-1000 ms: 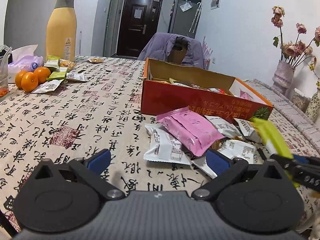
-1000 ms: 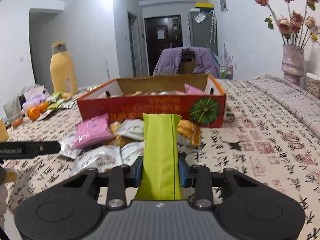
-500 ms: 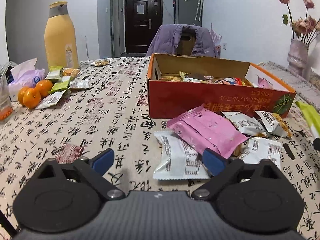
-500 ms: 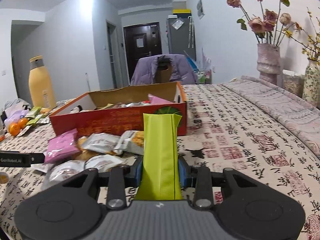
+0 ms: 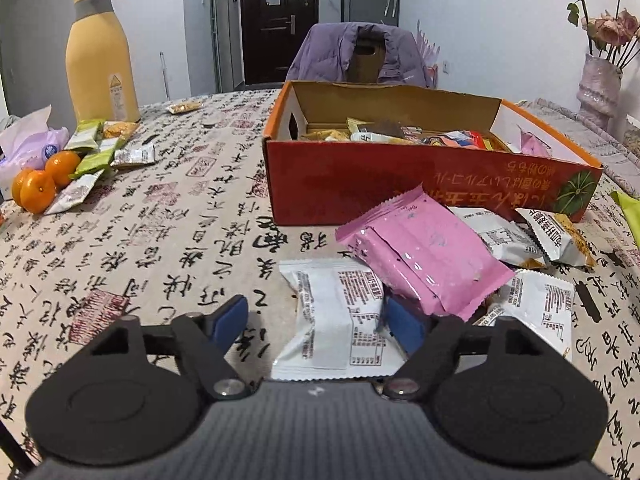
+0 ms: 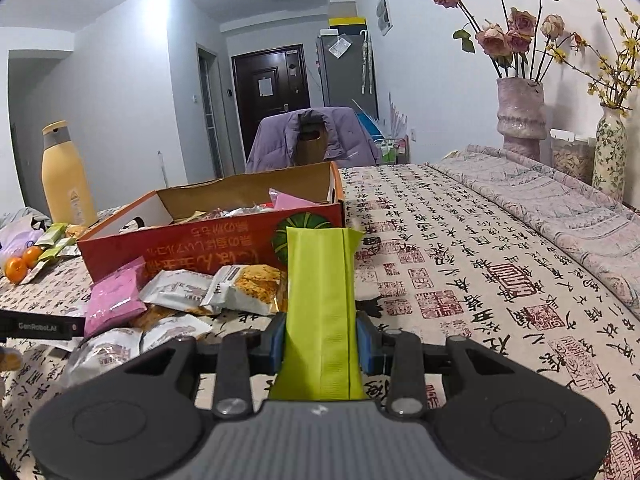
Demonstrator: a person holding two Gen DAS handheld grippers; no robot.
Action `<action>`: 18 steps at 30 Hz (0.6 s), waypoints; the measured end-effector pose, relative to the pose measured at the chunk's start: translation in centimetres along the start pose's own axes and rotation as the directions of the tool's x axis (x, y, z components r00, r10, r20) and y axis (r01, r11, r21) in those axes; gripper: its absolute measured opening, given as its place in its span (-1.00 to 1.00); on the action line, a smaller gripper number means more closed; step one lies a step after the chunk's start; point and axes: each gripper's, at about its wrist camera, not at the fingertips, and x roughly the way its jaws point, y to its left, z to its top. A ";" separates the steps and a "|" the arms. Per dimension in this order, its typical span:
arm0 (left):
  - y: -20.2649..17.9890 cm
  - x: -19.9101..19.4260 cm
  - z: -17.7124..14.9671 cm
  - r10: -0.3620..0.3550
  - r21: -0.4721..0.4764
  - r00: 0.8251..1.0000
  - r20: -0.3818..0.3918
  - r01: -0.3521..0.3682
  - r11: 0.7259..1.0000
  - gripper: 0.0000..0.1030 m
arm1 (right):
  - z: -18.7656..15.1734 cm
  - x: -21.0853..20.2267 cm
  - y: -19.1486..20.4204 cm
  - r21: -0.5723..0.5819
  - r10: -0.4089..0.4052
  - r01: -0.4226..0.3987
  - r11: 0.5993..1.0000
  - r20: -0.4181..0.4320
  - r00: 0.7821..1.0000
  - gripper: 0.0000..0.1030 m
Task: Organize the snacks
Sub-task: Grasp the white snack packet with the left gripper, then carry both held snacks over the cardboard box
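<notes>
Left gripper point(image 5: 316, 322): jaws closing, blue pads point(image 5: 230, 318) not yet pressing on anything. A white snack packet point(image 5: 336, 320) lies flat on the counter point(image 5: 160, 220) between them; the right-hand pad sits at that packet's edge, partly under the corner of a pink packet point(image 5: 424, 256). Whether it touches either packet cannot be told.

Right gripper point(image 6: 320, 340): clamped on an upright lime-green packet point(image 6: 320, 300), pads pressed on both its long sides, its top edge standing in front of the box.

Snack pile: pink packet overlaps the white one at its 1 o'clock. More white and orange-printed packets point(image 5: 520, 236) lie at 3 o'clock of the pink one, just in front of the box wall.

Orange cardboard box point(image 5: 400, 176): open top, at 12 o'clock of the pile, already holding assorted packets.

Second cluster, well apart at 10 o'clock in the left wrist view: green and silver packets point(image 5: 96, 156) beside three oranges point(image 5: 44, 180), with a tall yellow bottle point(image 5: 100, 60) behind them.

Right wrist view, 2 o'clock: vase of dried roses point(image 6: 520, 116) at the counter's far edge.
</notes>
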 end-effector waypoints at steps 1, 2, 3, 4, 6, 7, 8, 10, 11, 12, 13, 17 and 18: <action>-0.1 0.1 0.0 -0.001 -0.001 1.000 -0.002 0.001 1.000 0.48 | 0.0 0.0 0.0 0.000 0.002 -0.002 1.000 -0.001 1.000 -0.34; -0.1 0.1 0.0 0.000 0.001 1.000 0.001 0.000 1.000 0.46 | 0.0 0.1 0.0 0.000 0.003 -0.003 1.000 -0.002 1.000 -0.34; -0.2 0.0 -0.1 -0.004 0.002 1.000 0.002 0.004 1.000 0.41 | -0.1 0.1 0.1 -0.001 0.003 -0.003 1.000 -0.003 1.000 -0.34; -0.2 0.1 -0.1 -0.006 0.002 1.000 0.003 0.006 1.000 0.36 | -0.1 0.1 0.1 -0.001 0.004 -0.004 1.000 -0.003 1.000 -0.33; -0.3 0.0 -0.1 -0.009 0.002 1.000 0.009 0.009 1.000 0.09 | -0.1 0.1 0.1 0.000 0.006 -0.006 1.000 -0.002 1.000 -0.34; -0.3 -0.1 -0.1 -0.012 0.003 1.000 0.013 0.012 1.000 0.01 | -0.1 0.0 0.1 0.001 0.007 -0.007 1.000 -0.001 1.000 -0.33; -0.3 -0.2 -0.1 -0.015 0.005 1.000 0.017 0.015 1.000 -0.10 | -0.1 0.0 0.1 0.001 0.008 -0.008 1.000 -0.001 1.000 -0.34; -0.2 -0.4 -0.3 -0.024 0.005 0.999 0.024 0.024 1.000 -0.13 | -0.1 0.0 0.1 0.001 0.011 -0.011 1.000 -0.002 1.000 -0.34; -0.2 -0.5 -0.4 -0.024 0.009 0.999 0.028 0.024 1.000 -0.17 | -0.1 0.0 0.0 0.001 0.011 -0.011 1.000 -0.003 1.000 -0.34; -0.2 -0.7 -0.5 -0.025 0.014 0.999 0.033 0.024 1.000 -0.19 | -0.1 0.0 0.1 0.000 0.012 -0.012 1.000 -0.003 1.000 -0.34; -0.2 -0.8 -0.7 -0.026 0.016 0.999 0.036 0.026 1.000 -0.19 | -0.1 0.0 0.1 -0.001 0.013 -0.013 1.000 -0.003 1.000 -0.34; 0.1 -1.6 -1.0 -0.025 0.022 0.998 0.052 0.024 0.999 -0.20 | -0.1 -0.1 0.4 -0.007 0.020 -0.020 1.000 -0.001 1.000 -0.34; 0.3 -1.8 -1.0 -0.024 0.022 0.998 0.059 0.023 1.000 -0.20 | -0.1 -0.2 0.5 -0.009 0.022 -0.022 1.000 0.000 1.000 -0.34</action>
